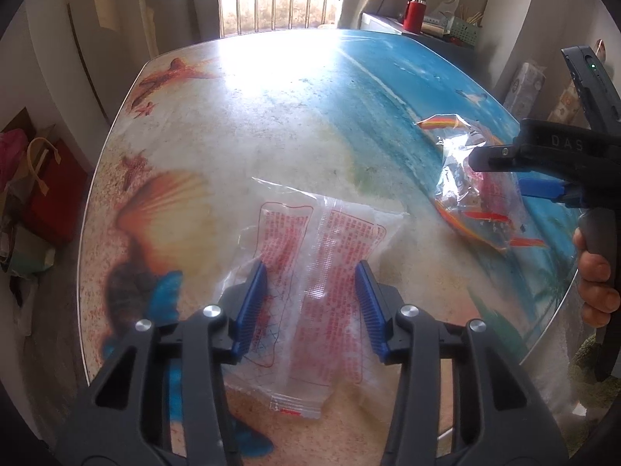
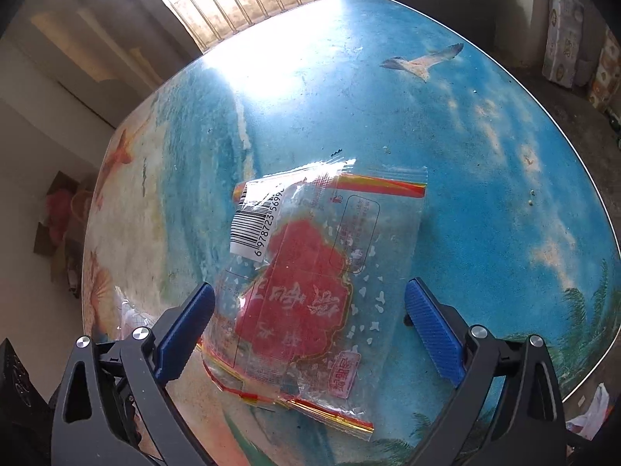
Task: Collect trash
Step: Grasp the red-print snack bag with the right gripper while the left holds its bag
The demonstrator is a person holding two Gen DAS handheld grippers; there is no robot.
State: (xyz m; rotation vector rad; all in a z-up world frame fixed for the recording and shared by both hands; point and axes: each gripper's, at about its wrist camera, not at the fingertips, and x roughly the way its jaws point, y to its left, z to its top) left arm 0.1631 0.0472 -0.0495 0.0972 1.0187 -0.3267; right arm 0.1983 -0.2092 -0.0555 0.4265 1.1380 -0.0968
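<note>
Sunlit and glossy, the counter [image 1: 271,124] with its beach print of shells, starfish and sea carries everything I have to deal with, and neither piece of trash is off it yet.

Nearest to me on the left side, my left gripper [image 1: 310,305] has its jaws apart, straddling the clear wrapper with red print [image 1: 322,272]. That wrapper lies flat on the sandy part of the print, one blue pad to each side of it, and I cannot tell whether either pad is touching the film. Nothing is pinched.

On the right side, my right gripper [image 2: 310,328] also has its jaws wide apart, poised over the clear bag with the red label [image 2: 306,303]. It lies on the blue sea part of the counter, crumpled, with a white barcode sticker [image 2: 254,229] toward its far end and striped red and yellow edges. From the left wrist view the same bag sits well to the right of the wrapper, with the right tool over it.

I judge the task barely begun: two pieces located, both grips lined up, none closed. Left to do are both pinches, both lifts and carrying them off. I see no bin in either view.

Farther off, a red flask [image 1: 413,15] stands on a side unit by the barred window [image 1: 271,4].
</note>
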